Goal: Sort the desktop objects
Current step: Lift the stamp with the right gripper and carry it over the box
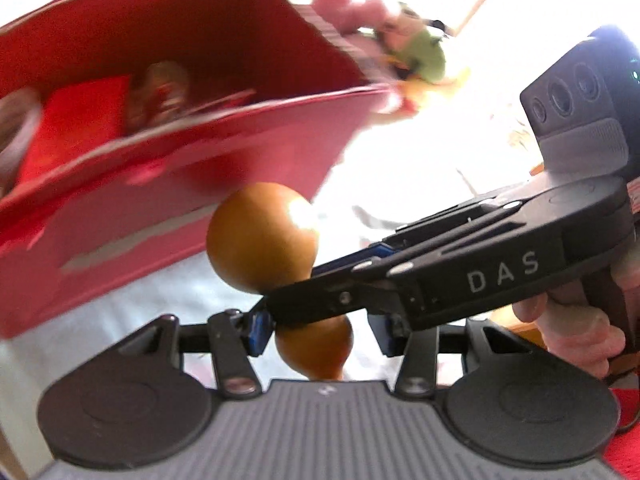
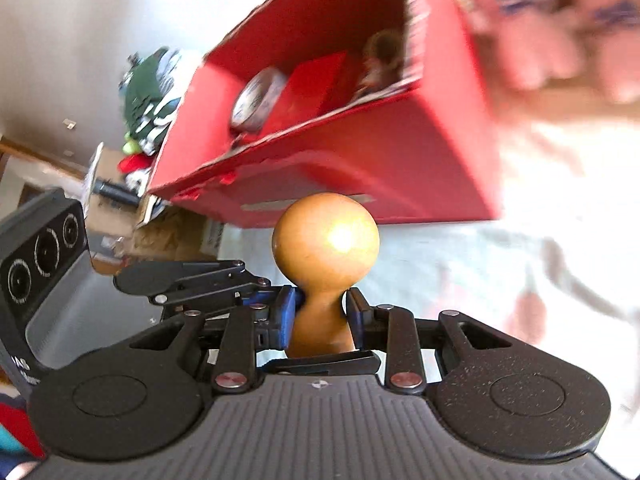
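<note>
A tan wooden gourd (image 1: pixel 256 236) hangs in the air in front of a red cardboard box (image 1: pixel 200 184). My right gripper (image 2: pixel 320 316) is shut on its narrow waist, blue pads (image 2: pixel 286 320) pressed to both sides. In the left wrist view the right gripper (image 1: pixel 280 306) reaches in from the right, held by a hand (image 1: pixel 580 332). My left gripper (image 1: pixel 320 334) stands open around the gourd's lower bulb, with a slit of light at its right pad. In the right wrist view the gourd (image 2: pixel 324 240) sits upright and the left gripper (image 2: pixel 256 292) comes in from the left.
The red box (image 2: pixel 360 168) is open on top and holds a smaller red box (image 2: pixel 312 84), a round tin (image 2: pixel 256 100) and a brownish item. Pink and green plush toys (image 1: pixel 400 40) lie behind it. Cardboard boxes (image 2: pixel 168 236) and clothing (image 2: pixel 152 84) clutter the left. Views are motion-blurred.
</note>
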Motion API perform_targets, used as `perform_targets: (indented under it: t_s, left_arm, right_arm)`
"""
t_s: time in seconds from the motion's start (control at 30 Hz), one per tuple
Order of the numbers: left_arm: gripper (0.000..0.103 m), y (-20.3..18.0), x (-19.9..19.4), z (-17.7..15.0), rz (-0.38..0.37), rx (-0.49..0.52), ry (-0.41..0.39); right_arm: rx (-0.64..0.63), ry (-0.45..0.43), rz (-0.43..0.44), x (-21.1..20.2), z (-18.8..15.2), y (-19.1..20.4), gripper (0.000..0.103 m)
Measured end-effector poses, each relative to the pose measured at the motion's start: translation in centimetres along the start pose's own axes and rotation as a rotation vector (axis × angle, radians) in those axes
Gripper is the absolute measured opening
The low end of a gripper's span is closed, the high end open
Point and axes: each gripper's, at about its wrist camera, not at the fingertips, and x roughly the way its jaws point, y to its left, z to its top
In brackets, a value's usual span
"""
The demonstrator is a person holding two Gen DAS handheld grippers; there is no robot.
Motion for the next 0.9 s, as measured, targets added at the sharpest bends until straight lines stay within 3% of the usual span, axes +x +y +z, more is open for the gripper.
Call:
perform_targets:
  t_s: [0.23, 0.43, 0.67, 0.9]
  left_arm:
    - [0.048, -4.3, 0.5, 2.9, -0.105, 0.175, -0.011]
    - [0.048, -6.5, -1.8, 5.7, -0.134, 0.250, -0.114]
    - [0.048, -4.2, -5.1, 10.3, -0.107, 0.238, -0.219]
    - [0.048, 0.1, -5.0, 13.9, -0.060, 0.174, -0.252]
  right_arm:
    - [0.077, -0.147, -0.059, -5.7, -1.7, -1.4, 0.031]
    - [0.044, -0.292, -0.105, -9.4, -0.8, 0.4, 0.030]
    - [-0.080, -0.376, -0.098, -9.4, 4.3, 3.5, 0.030]
    - [-0.152, -0.333, -0.099, -6.3, 9.9, 4.5, 0.030]
